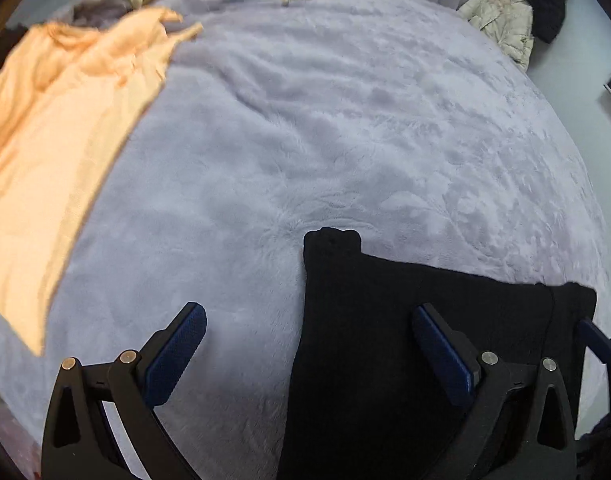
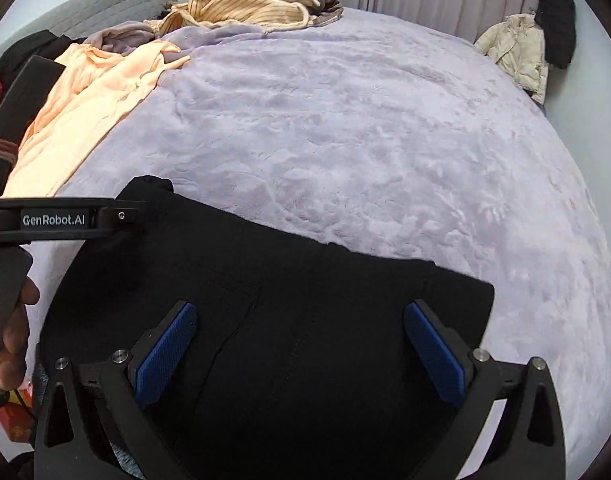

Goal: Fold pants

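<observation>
Pants: black, lying flat on the lavender plush bed cover at the near edge of the bed, already reduced to a compact, roughly rectangular panel with a small bunched corner at the far left.

Right tongs: released, jaws spread wide, nothing between the blue pads. They hover directly over the middle of the pants. Whether the pads touch the cloth cannot be determined.

Left tongs: also released and empty. They straddle the left edge of the pants: the left pad is over bare bed cover, the right pad over black cloth.

Step in hand, as a judgement: a pause between folds, or final inspection. At least one fold appears complete, and no edge is gripped. If another fold is required, each set of tongs must come down on a near corner of the pants, clench, and carry it across to the far edge.

View differences: the right wrist view alone shows the person's hand on the left handle, left of the pants. Beyond the pants on the left lies a peach garment, sharp only in the right view. Farthest from the pants, a striped tan garment shows its pattern in the right view alone.
</observation>
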Tool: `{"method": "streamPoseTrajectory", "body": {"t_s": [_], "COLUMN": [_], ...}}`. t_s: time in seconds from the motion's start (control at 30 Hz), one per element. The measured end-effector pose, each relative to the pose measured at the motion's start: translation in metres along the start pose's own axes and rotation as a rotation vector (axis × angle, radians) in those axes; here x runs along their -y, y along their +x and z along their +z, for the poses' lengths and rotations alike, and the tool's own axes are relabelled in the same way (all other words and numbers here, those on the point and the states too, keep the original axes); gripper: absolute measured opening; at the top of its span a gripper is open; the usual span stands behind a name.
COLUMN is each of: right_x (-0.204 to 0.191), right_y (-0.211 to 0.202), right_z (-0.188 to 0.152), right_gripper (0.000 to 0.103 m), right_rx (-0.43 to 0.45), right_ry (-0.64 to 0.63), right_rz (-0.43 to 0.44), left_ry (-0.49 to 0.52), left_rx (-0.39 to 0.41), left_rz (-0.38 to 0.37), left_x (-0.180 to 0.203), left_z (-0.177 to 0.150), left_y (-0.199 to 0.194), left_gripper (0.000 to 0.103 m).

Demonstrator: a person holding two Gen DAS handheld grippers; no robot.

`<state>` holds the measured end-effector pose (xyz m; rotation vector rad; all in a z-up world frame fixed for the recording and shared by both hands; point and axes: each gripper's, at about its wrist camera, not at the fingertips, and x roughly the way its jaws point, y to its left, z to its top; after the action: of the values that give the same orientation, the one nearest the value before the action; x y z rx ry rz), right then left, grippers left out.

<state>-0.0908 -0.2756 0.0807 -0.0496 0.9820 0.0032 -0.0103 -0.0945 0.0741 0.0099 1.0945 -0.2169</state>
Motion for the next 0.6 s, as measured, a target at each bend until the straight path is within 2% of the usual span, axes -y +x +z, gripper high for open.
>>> {"method": "streamPoseTrajectory", "body": {"t_s": [0.1,0.17,0.23,0.3,0.37,0.43,0.6], "right_x": [-0.019,-0.032,-0.033,-0.023,-0.013,-0.010,0.011], "right_y": [-0.037,-0.043,-0.034,-0.023,-0.024,-0.026,-0.035], "right_z": [-0.024,-0.038,-0.046,-0.053,-0.060,-0.067,-0.088], "right_gripper": [0.103,0.103,0.103,0.103,0.103,0.103,0.103], "right_rx": [0.096,0.111,0.088,0.050,0.081,0.087,0.129], "right_ry": [-0.038,-0.064,-0.050,0.010,0.035,0.021,0.054], "right_rz": [0.052,0.014,0.003,0.045,0.073,0.018,0.020], "left_ry": [0.097,0.145,0.172,0.184,0.179,0.152,0.124], "left_rx": [0.118,0.154,0.166,0.171,0.180,0.186,0.199], "left_rz": [-0.018,0.004,0.033,0.060,0.070,0.068,0.043], "left_x": [0.016,0.025,0.028,0.032,0.033,0.032,0.029], "left_z": [-0.031,-0.052,-0.065,-0.076,-0.082,-0.086,-0.095], "left_y": [-0.043,-0.054,-0.053,-0.047,-0.040,-0.035,-0.028], "left_gripper": [0.103,0.103,0.103,0.103,0.103,0.103,0.103]}}
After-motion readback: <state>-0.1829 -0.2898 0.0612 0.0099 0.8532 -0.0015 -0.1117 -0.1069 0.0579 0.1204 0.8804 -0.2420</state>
